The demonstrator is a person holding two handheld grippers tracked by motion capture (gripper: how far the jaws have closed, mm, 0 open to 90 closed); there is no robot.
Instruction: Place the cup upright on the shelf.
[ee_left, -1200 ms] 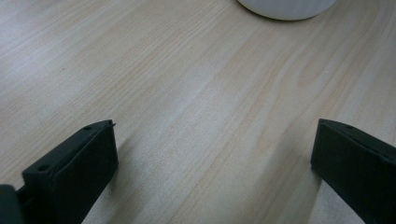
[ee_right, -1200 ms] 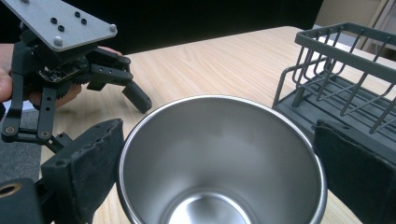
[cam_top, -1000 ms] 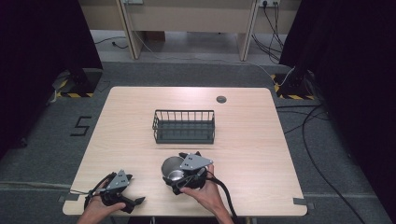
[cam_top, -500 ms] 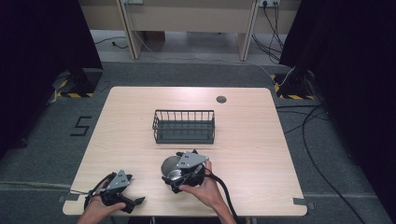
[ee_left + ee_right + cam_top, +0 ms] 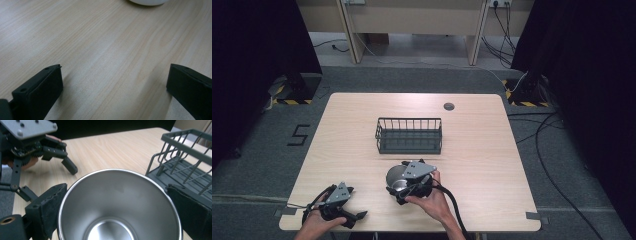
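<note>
The right gripper [image 5: 404, 187] has just been closing its jaws around a steel cup [image 5: 120, 205], apparently touching its sides, just in front of the wire basket [image 5: 409, 135]. The left gripper [image 5: 347, 216], jaws spread, rests left of the cup.

Shiny silver cup [image 5: 117, 205] between black jaws; dark grey wire basket [image 5: 409, 135] beyond it; pale wood-grain table [image 5: 482, 150]; grey floor around it.

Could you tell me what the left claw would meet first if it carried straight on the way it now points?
Probably the steel cup: the left claw points right across the table, and its own view shows a pale rim ahead, though depth is unclear.
</note>
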